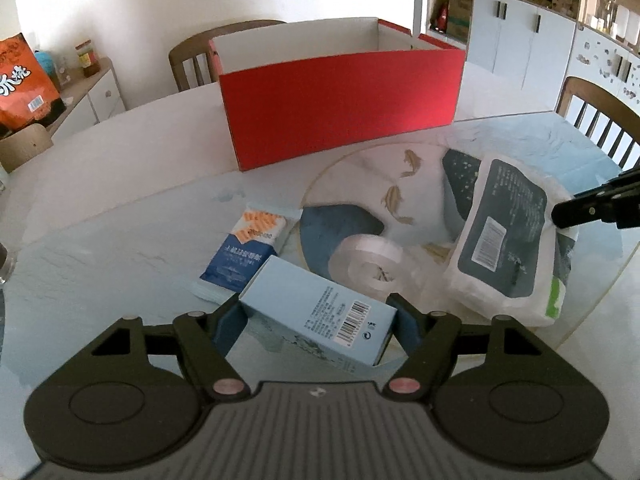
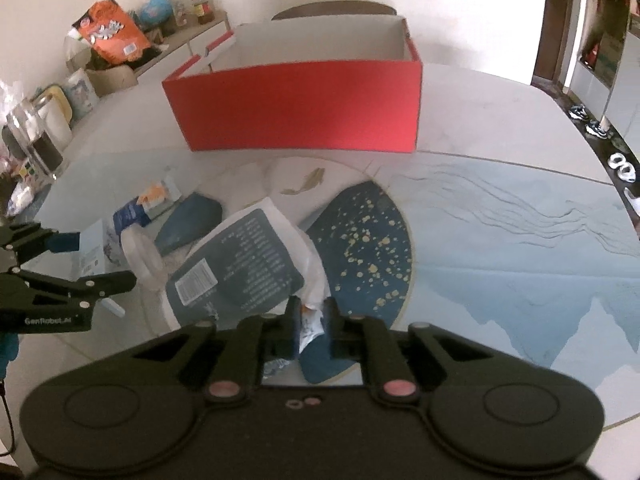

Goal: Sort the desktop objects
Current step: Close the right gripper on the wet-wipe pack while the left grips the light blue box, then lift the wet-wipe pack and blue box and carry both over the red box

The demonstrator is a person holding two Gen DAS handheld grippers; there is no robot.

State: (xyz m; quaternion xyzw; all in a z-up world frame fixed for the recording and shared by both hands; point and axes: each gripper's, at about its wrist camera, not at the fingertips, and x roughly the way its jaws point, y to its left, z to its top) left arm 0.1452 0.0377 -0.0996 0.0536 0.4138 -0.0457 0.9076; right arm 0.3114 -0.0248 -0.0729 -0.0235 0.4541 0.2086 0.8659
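My left gripper (image 1: 318, 312) is shut on a light blue carton (image 1: 316, 308) with a barcode, held tilted just above the table. My right gripper (image 2: 312, 320) is shut on the white plastic edge of a dark blue tissue pack (image 2: 240, 264), which hangs tilted from it; the same tissue pack (image 1: 508, 236) shows at the right of the left wrist view. A roll of clear tape (image 1: 366, 260) and a small blue-and-orange tissue packet (image 1: 250, 248) lie on the table. The open red box (image 1: 340, 108) stands behind them, its inside white.
The table has a glass top (image 2: 500, 216) over a blue painted pattern. Wooden chairs (image 1: 192, 56) stand behind the box and at the right (image 1: 600, 116). A side cabinet (image 2: 188, 40) with bags and jars is at the left, and a glass jar (image 2: 36, 140) stands at the table's left edge.
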